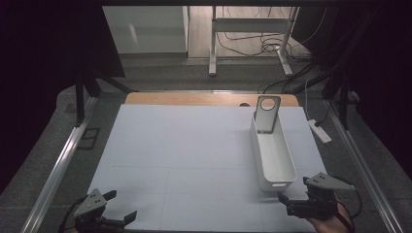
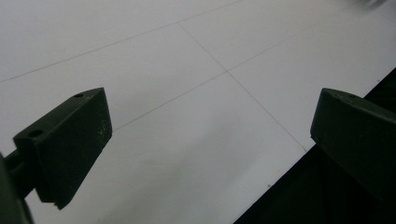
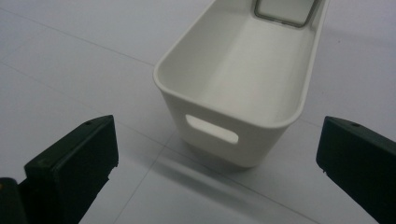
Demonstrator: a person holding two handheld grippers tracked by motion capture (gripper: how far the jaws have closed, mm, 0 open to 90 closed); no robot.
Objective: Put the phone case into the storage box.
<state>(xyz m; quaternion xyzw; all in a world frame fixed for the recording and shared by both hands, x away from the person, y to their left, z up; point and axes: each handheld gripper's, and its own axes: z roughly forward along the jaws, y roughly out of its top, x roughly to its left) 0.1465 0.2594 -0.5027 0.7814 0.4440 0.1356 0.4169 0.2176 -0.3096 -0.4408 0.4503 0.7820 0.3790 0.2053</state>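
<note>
A long white plastic bin (image 1: 273,158) with a handle slot stands on the right half of the white tabletop (image 1: 184,150). A flat grey piece with a round hole (image 1: 267,114) leans upright at the bin's far end. In the right gripper view the bin (image 3: 243,79) holds nothing but that grey piece (image 3: 285,11). My right gripper (image 1: 293,189) is open just short of the bin's near end, with its jaws (image 3: 217,126) spread wider than the bin. Open over the bare near-left corner of the table is my left gripper (image 1: 121,205), its jaws (image 2: 212,112) holding nothing.
A strip of wooden board (image 1: 209,99) shows along the table's far edge. A white power strip (image 1: 319,131) lies off the table's right side. Metal rails (image 1: 63,160) run along both sides. Beyond stand desk legs (image 1: 213,43) and floor cables.
</note>
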